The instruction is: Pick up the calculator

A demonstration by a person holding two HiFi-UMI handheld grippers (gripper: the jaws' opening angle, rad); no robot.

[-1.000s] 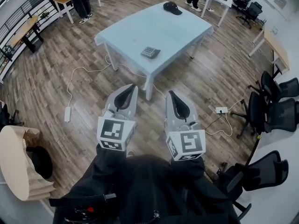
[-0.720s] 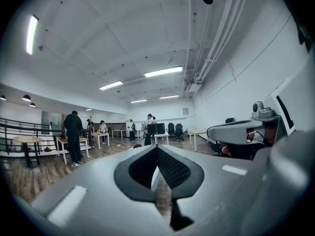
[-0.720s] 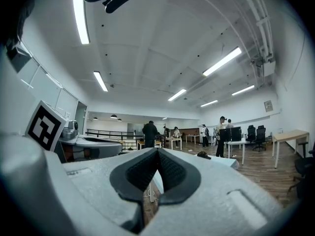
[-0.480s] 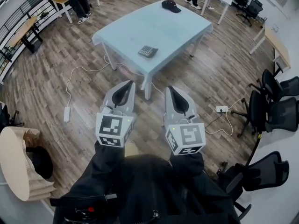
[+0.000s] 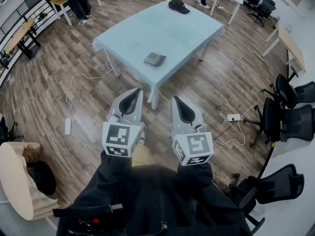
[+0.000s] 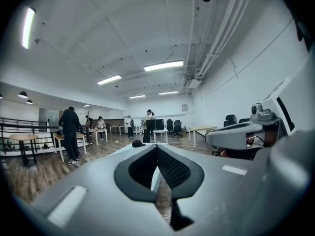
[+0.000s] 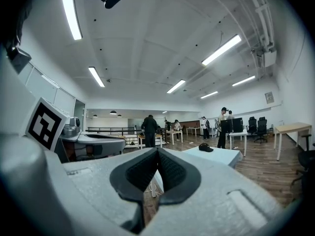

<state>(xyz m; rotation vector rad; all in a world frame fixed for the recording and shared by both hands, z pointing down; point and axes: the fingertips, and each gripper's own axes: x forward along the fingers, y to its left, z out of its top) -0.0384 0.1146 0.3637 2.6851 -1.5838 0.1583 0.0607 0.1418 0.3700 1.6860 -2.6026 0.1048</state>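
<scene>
The dark calculator (image 5: 154, 59) lies near the front edge of a light blue table (image 5: 182, 33), in the head view only. A black cap (image 5: 178, 6) sits at the table's far end and also appears as a cap (image 7: 205, 147) in the right gripper view. My left gripper (image 5: 138, 90) and right gripper (image 5: 173, 98) are held side by side over the wooden floor, short of the table's near corner. Both are shut with nothing between the jaws. In their own views, the left gripper (image 6: 157, 145) and right gripper (image 7: 157, 149) point level toward the table.
White cables, a power strip (image 5: 232, 116) and an adapter (image 5: 67, 127) lie on the floor by the table legs. Black office chairs (image 5: 290, 117) stand at the right, a round woven chair (image 5: 17, 181) at the lower left. People (image 5: 74, 1) stand at far desks.
The whole view has shifted toward the table: the woven chair slid down the frame. Both grippers moved forward together and stayed shut and empty.
</scene>
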